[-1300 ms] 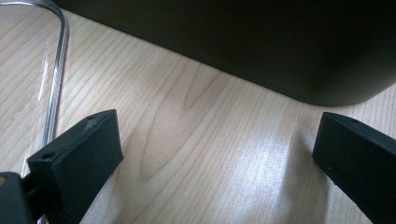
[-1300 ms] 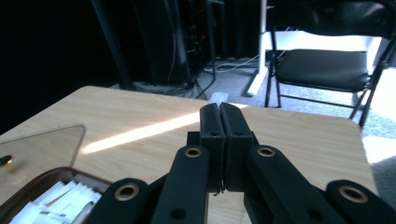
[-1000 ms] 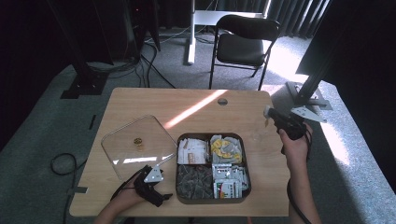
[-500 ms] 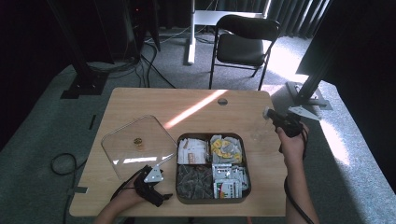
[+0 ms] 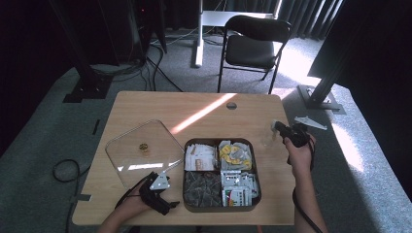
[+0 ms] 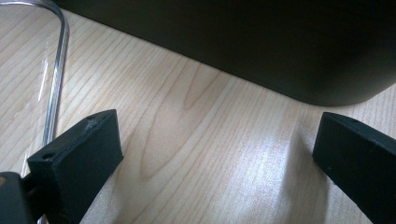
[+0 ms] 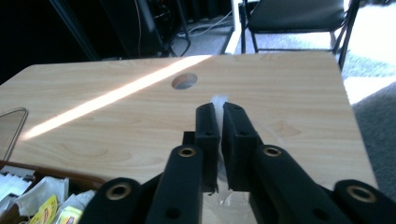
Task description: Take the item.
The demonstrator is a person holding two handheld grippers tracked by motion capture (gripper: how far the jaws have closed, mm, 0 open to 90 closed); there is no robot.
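Note:
A dark tray point(image 5: 183, 167) with four compartments of small packets sits at the table's front middle. My right gripper point(image 5: 275, 127) hovers over the table to the right of the tray. In the right gripper view, my right gripper point(image 7: 218, 112) has its jaws nearly together on a thin white, see-through wrapper point(image 7: 218, 100); they have just been easing apart. My left gripper point(image 5: 171, 204) rests on the table at the tray's front left corner. It stands open point(image 6: 215, 144) with bare wood between its jaws, and the tray wall point(image 6: 261, 42) is just beyond.
A clear lid point(image 5: 141, 150) with a small gold knob lies left of the tray; its rim point(image 6: 58, 56) runs beside my left jaw. The tabletop has a cable hole point(image 5: 231, 105) at the back. A black chair point(image 5: 252, 43) stands behind the table.
My right gripper has come down and slightly left, closer to the tabletop, with the wrapper in it. The left gripper has not moved.

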